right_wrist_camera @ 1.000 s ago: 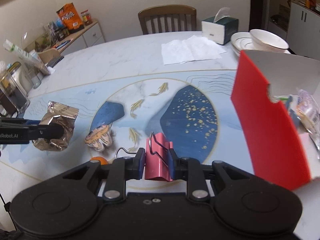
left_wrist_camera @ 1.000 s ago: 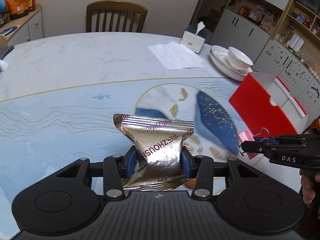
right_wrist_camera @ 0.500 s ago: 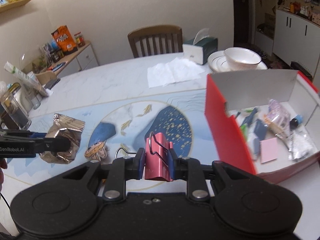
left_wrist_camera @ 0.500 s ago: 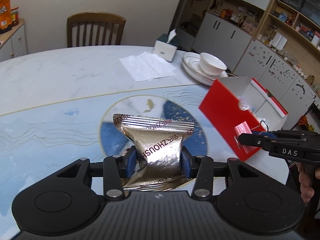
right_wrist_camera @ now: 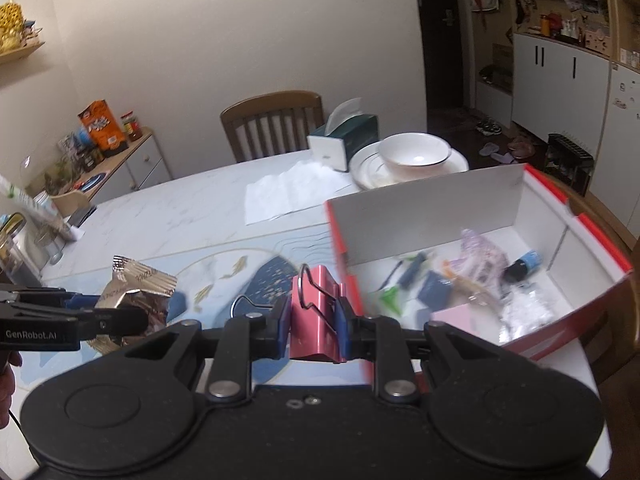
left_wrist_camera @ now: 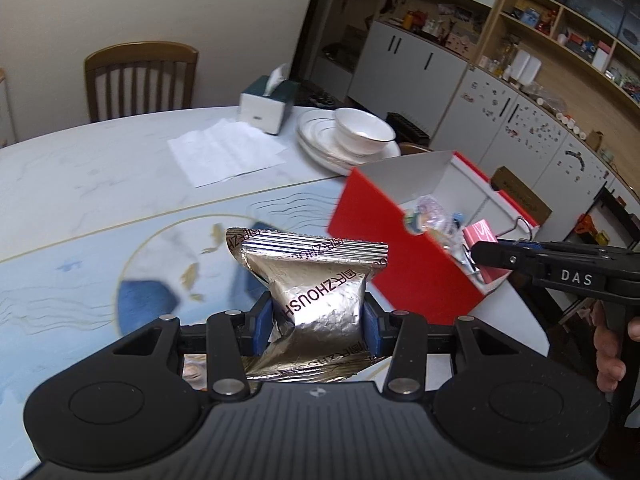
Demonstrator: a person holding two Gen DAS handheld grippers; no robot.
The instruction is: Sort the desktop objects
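My left gripper is shut on a silver foil snack packet and holds it above the table, left of the red box. My right gripper is shut on a pink binder clip and holds it at the box's left wall. In the left wrist view the right gripper holds the clip over the box. In the right wrist view the left gripper holds the packet. The box holds several small items, among them a pink note pad.
A tissue box, a paper sheet and a bowl on stacked plates lie at the table's far side. A wooden chair stands behind. A side cabinet with snacks is at far left.
Both grippers have risen and moved right toward the red box, each keeping its object. The clip is now at the box; the box interior has come into view.
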